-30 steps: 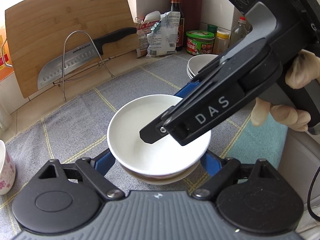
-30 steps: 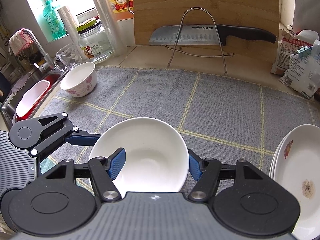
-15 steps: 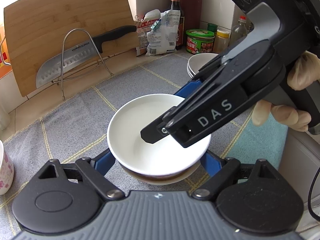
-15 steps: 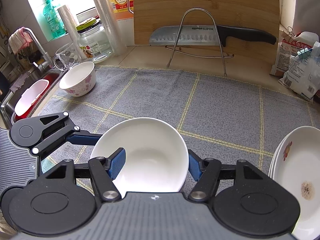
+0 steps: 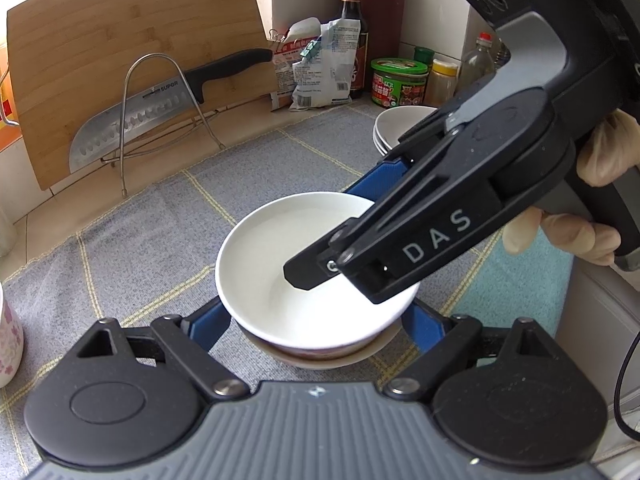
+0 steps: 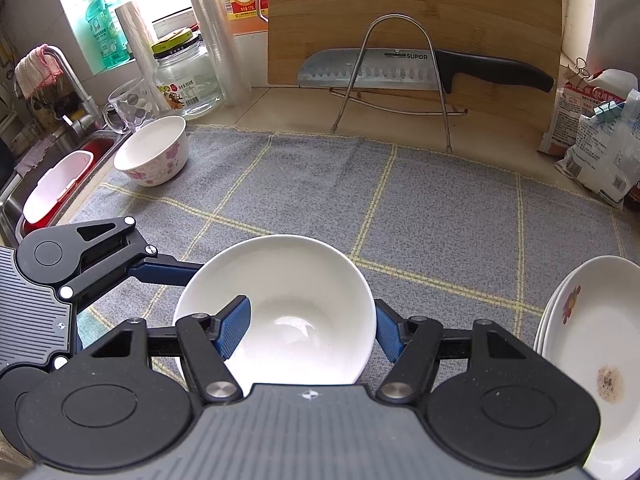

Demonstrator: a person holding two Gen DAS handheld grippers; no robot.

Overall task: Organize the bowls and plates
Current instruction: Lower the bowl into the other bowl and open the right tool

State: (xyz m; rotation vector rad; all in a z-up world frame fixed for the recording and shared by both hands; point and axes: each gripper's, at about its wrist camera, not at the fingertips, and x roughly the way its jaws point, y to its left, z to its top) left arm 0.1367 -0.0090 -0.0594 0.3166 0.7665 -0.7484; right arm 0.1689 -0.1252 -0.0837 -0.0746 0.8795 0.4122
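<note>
In your left wrist view, the white bowl (image 5: 296, 264) sits nested on a second bowl (image 5: 340, 354) on the grey mat (image 5: 168, 224). Your left gripper (image 5: 318, 330) straddles that stack with its blue fingers (image 5: 210, 326) spread at either side, just off the walls, having eased slightly wider. Your right gripper (image 5: 362, 236) reaches in from the right

In your right wrist view, your right gripper (image 6: 310, 330) is clenched on the white bowl's (image 6: 296, 280) rim, one pad inside, one outside. A floral bowl (image 6: 154, 156) stands far left near the sink, and stacked plates (image 6: 592, 344) lie at right
</note>
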